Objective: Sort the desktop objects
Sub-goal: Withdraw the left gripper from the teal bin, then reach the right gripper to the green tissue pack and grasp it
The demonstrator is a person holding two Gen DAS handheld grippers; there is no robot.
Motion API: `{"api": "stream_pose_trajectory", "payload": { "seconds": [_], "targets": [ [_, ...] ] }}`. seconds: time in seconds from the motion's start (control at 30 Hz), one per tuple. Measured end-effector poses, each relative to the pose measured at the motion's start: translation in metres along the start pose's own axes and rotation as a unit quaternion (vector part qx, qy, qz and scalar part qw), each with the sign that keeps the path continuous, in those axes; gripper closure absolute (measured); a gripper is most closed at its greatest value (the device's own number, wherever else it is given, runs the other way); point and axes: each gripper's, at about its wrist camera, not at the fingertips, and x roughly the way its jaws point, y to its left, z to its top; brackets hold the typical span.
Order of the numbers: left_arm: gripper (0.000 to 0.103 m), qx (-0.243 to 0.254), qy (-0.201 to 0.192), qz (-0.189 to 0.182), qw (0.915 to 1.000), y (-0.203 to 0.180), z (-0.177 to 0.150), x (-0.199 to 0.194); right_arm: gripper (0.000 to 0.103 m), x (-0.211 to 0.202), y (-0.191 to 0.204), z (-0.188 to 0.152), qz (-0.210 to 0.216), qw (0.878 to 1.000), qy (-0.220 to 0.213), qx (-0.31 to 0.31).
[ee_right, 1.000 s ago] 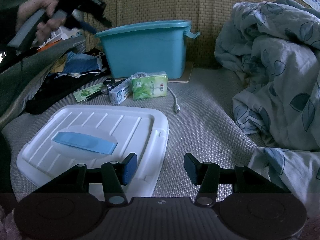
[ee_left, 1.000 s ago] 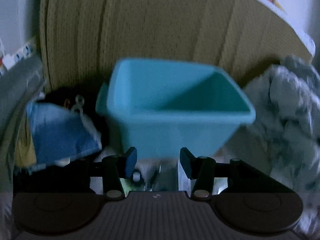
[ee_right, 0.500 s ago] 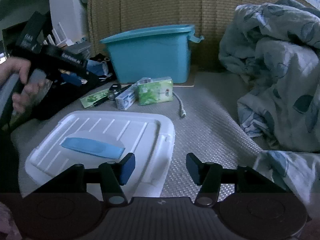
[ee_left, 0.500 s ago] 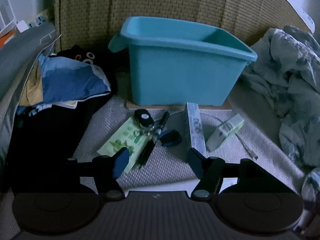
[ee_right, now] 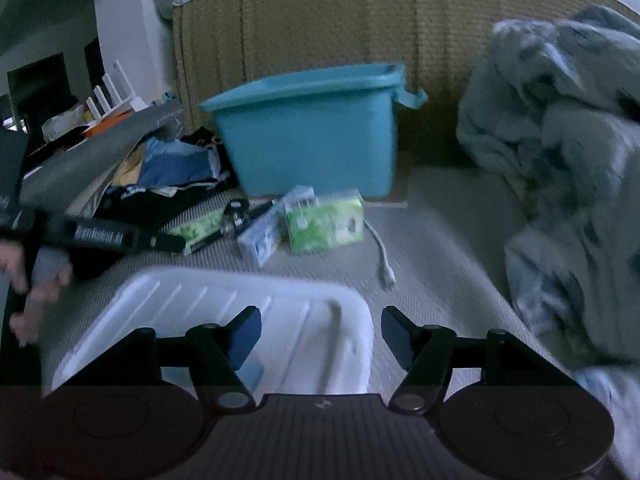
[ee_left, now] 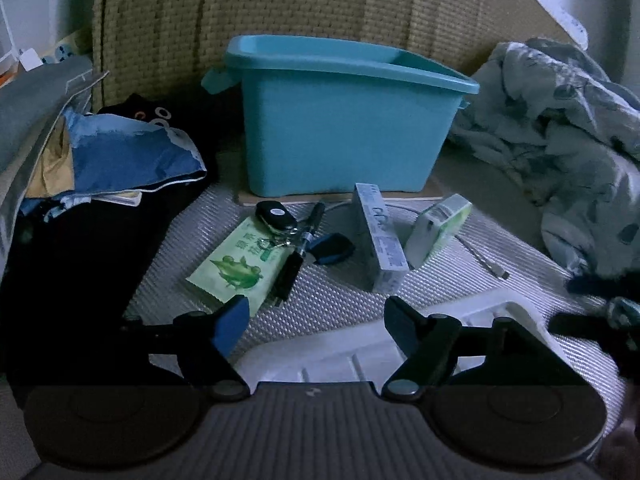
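A teal bin (ee_left: 344,120) (ee_right: 308,132) stands at the back against a woven headboard. In front of it lie a green packet (ee_left: 236,266), a black key fob (ee_left: 276,216), a dark pen (ee_left: 298,252), a blue-black clip (ee_left: 332,248), a long white box (ee_left: 378,236) (ee_right: 264,232) and a green tissue pack (ee_left: 438,230) (ee_right: 326,224). My left gripper (ee_left: 316,320) hovers just short of the packet, jaws opening, nothing between them. My right gripper (ee_right: 320,332) hangs over the white lid (ee_right: 248,312), jaws opening and empty. The left gripper's fingers (ee_right: 168,242) also show in the right wrist view.
A white cable (ee_left: 484,256) (ee_right: 380,252) trails right of the boxes. A crumpled patterned quilt (ee_left: 560,120) (ee_right: 568,168) fills the right side. Dark and blue clothes (ee_left: 120,152) are heaped at the left. The white lid's (ee_left: 400,344) edge lies below my left gripper.
My left gripper came down from above the bin to the objects on the mat, and its jaws widened. My right gripper moved forward over the lid, and its jaws widened too.
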Motion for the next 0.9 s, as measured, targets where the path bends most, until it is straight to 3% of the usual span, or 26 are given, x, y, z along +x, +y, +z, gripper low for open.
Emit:
{"api": "stream_pose_trajectory", "payload": {
  "seconds": [0.37, 0.6, 0.9],
  "targets": [
    [0.022, -0.039, -0.027, -0.034, 0.9983, 0.013, -0.012, -0.001, 0.026, 0.054, 0.015, 0.045, -0.008, 1.000, -0.005, -0.026],
    [0.021, -0.063, -0.030, -0.040, 0.9968, 0.020, -0.014, 0.001, 0.026, 0.085, 0.017, 0.063, -0.033, 0.997, 0.013, 0.064],
    [0.021, -0.088, -0.031, -0.039, 0.9949, 0.028, -0.015, 0.002, 0.026, 0.116, 0.017, 0.071, -0.085, 0.985, 0.036, 0.148]
  ]
}}
